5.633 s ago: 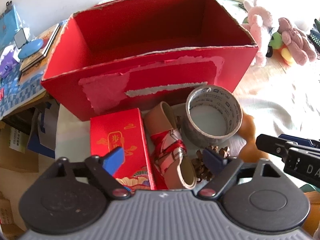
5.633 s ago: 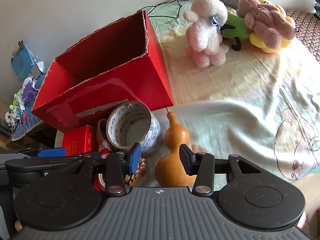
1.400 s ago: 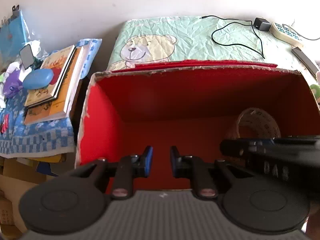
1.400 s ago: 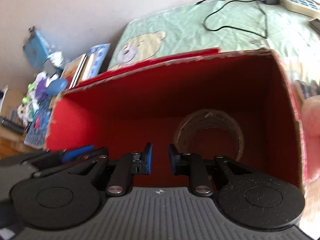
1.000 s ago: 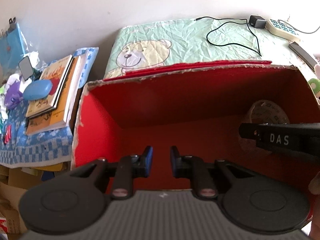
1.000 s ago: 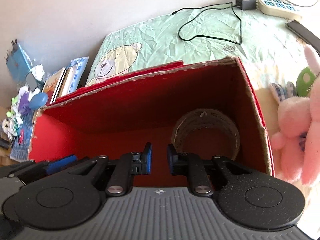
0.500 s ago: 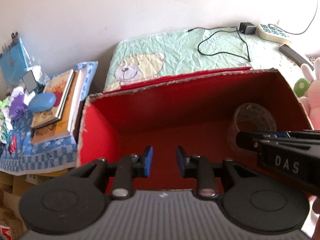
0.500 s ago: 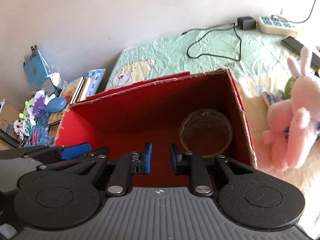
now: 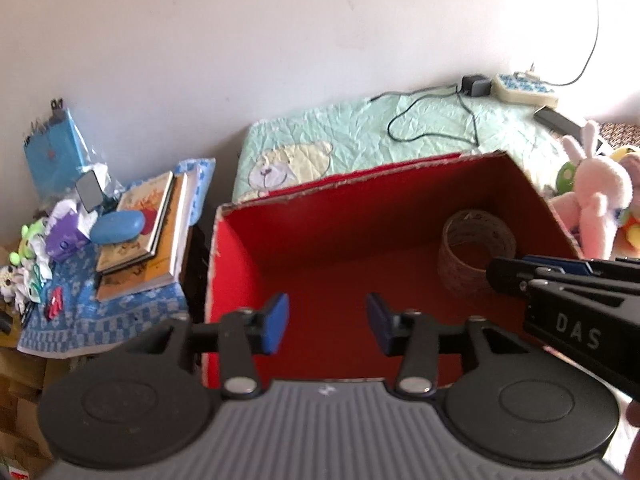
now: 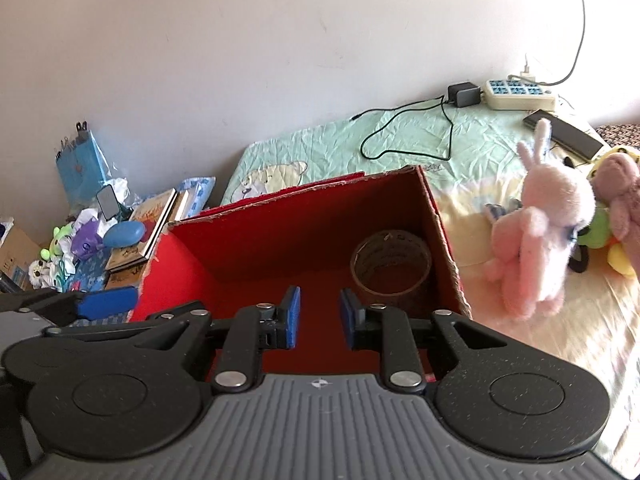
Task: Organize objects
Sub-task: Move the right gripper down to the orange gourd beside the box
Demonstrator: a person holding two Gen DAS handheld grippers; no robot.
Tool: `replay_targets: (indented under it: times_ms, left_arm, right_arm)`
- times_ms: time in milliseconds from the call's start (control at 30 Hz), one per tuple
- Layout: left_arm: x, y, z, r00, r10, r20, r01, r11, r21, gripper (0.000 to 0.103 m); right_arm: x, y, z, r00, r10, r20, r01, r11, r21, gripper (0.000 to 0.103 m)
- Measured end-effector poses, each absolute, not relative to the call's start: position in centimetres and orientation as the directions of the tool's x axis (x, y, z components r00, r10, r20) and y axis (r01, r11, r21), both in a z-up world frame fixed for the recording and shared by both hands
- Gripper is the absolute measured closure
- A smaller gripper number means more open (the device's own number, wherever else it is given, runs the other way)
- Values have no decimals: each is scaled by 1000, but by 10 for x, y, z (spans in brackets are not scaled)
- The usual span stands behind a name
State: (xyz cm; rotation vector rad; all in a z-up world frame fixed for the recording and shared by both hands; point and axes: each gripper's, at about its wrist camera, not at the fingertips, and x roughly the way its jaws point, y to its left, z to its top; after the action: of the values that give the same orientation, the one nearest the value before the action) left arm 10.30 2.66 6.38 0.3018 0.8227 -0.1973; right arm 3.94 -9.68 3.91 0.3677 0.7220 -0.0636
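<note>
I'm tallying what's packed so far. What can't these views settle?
- Red box near floor: both views, hidden by each tool's body.
- Tape roll: left view, lower edge behind the right tool.
- Items left outside the box: out of frame.

The tape roll point(image 10: 390, 266) stands inside the box point(image 10: 438, 216), at its right end; the books point(image 10: 154, 216) lie left of it; the plush rabbit point(image 10: 536, 232) sits right.

1. A home bedroom: a bed point(image 10: 400, 140) with a mint-green quilted cover bearing a cartoon bear stands against a plain white wall point(image 10: 280, 40).
2. Plush toys, among them a pink rabbit point(image 10: 544, 236), lie on it.
3. A power strip point(image 10: 520, 95) and charger cable point(image 10: 412, 136) rest near the wall.
4. Beside the bed, stacked children's books point(image 9: 148, 224) and small trinkets crowd a blue cloth point(image 9: 120, 316).
</note>
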Motion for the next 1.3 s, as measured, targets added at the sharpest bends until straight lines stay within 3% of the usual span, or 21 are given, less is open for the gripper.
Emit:
replay_targets:
  times_ms: [67, 133, 567, 1300]
  left_arm:
    - [92, 28, 70, 682, -64, -729, 290, 938, 188, 38]
    - [83, 29, 75, 689, -76, -720, 297, 937, 184, 36]
    - [34, 20, 71, 662, -126, -739, 354, 922, 160, 34]
    - [12, -29, 24, 541, -71, -838, 393, 902, 178, 34]
  right_arm:
    - [32, -96, 41, 757, 67, -650, 186, 931, 313, 79]
    - [24, -96, 43, 761, 58, -646, 192, 931, 311, 79]
    - [-26, -103, 46, 769, 3, -640, 243, 923, 297, 72]
    - [-58, -150, 7, 660, 88, -746, 246, 913, 325, 69]
